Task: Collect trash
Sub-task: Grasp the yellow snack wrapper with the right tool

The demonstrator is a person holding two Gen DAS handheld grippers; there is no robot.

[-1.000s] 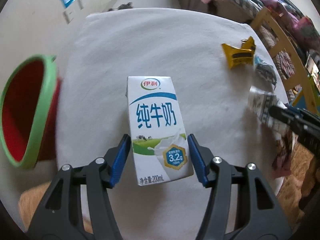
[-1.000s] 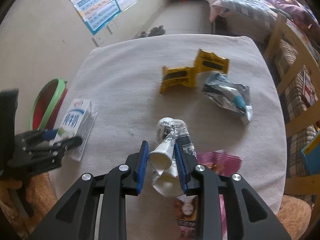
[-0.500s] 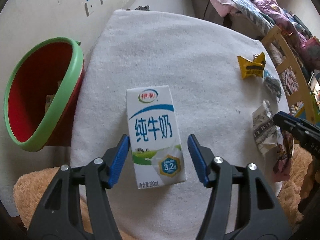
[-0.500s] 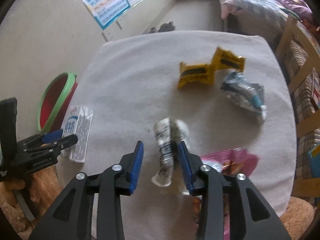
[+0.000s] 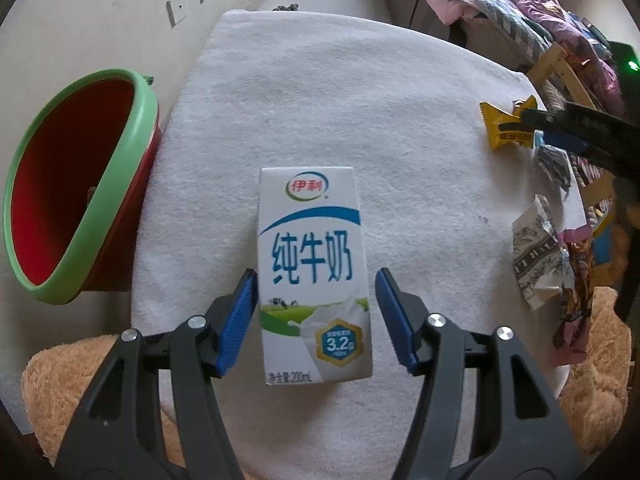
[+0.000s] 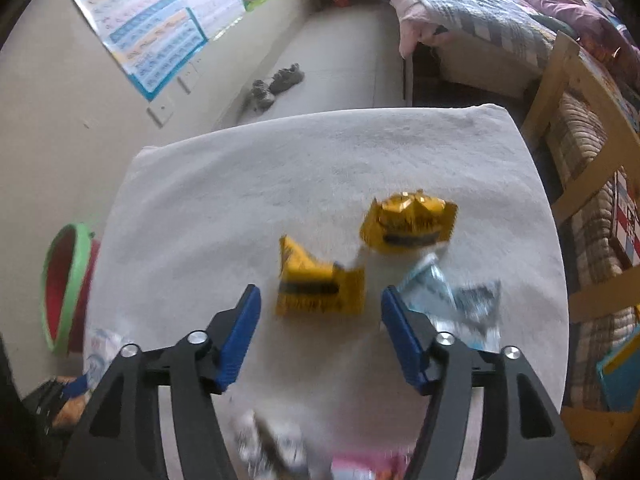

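Note:
A white and blue milk carton hangs over the white-clothed table, with my left gripper shut on its lower half. A red bin with a green rim stands just off the table's left edge. My right gripper hovers above a yellow wrapper that shows between its opening jaws, and the pads do not touch it. A second yellow wrapper and a silver-blue wrapper lie close by. The crumpled printed paper and a pink wrapper rest at the table's near right.
A wooden chair frame and a bed with blankets stand to the right of the table. Posters hang on the left wall and shoes lie on the floor beyond. Tan plush shows under the near table edge.
The right gripper let go of the crumpled printed paper, opened wide and moved forward over the yellow wrapper. The left gripper kept the carton and shifted slightly, with more of the bin in view.

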